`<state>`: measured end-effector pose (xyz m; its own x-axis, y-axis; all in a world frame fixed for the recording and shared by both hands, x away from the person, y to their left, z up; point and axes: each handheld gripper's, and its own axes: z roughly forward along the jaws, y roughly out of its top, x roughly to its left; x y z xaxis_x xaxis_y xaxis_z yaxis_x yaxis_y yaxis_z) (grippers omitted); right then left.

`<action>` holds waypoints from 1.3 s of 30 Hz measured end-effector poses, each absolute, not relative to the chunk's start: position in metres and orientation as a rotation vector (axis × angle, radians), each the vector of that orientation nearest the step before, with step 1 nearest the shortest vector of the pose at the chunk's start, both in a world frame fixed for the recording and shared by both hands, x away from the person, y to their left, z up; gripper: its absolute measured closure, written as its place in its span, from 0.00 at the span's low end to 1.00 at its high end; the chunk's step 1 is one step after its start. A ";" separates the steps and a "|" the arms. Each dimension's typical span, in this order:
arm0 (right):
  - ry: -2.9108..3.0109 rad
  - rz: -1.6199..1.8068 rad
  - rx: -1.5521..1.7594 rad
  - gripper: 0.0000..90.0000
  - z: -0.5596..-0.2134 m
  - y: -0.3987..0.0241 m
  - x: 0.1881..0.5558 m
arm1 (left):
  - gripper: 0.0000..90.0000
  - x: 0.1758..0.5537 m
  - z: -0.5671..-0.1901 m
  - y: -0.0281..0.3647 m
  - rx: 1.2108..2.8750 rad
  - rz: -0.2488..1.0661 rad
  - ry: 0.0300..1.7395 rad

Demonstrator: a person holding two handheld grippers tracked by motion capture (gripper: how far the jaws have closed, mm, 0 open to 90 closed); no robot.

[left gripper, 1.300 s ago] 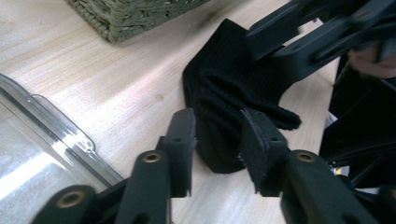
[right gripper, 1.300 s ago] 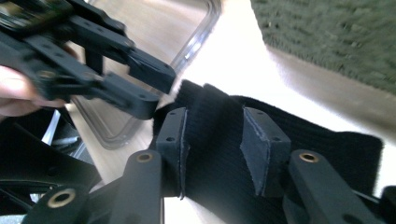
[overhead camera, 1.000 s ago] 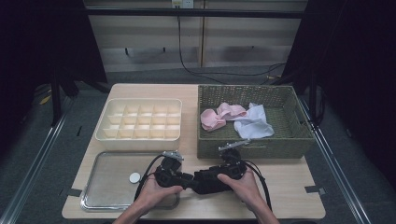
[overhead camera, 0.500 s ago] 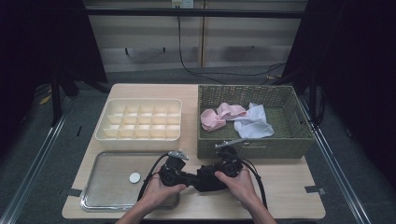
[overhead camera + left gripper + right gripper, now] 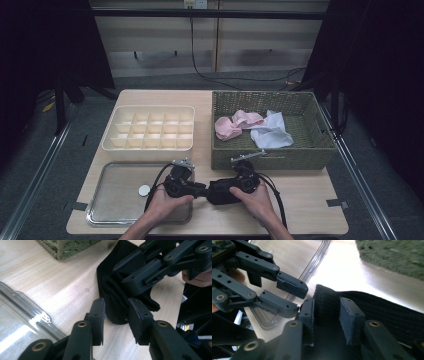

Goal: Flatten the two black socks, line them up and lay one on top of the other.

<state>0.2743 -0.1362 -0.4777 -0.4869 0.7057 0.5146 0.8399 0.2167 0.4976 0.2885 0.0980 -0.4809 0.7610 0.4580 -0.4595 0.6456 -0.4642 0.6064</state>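
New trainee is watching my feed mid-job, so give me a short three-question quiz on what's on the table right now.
1. True or false: the wicker basket holds pink and white cloths.
2. What lies between the left gripper and the right gripper?
A. a black cloth
B. a metal spoon
C. a glass bottle
3. Which container on the table has a grid of compartments?

Key
1. True: a pink cloth and a white cloth lie in it.
2. A: the black cloth, on the table.
3. The cream divided tray, behind the clear tray.
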 end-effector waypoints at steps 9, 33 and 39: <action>-2.296 -1.240 -1.527 0.65 -0.455 -0.173 0.266 | 0.70 0.287 -0.464 0.098 2.107 -0.288 0.788; -2.317 -1.118 -1.696 0.57 -0.481 -0.213 0.277 | 0.63 0.276 -0.463 0.040 2.158 -0.344 0.693; -2.315 -1.084 -1.702 0.56 -0.488 -0.209 0.281 | 0.56 0.267 -0.471 0.028 2.215 -0.331 0.644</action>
<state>0.2806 -0.2091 -0.4885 -0.3841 0.8098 0.4435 0.8593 0.1377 0.4926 0.2671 0.0276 -0.4715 0.8368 0.3409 -0.4284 0.5468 -0.5592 0.6232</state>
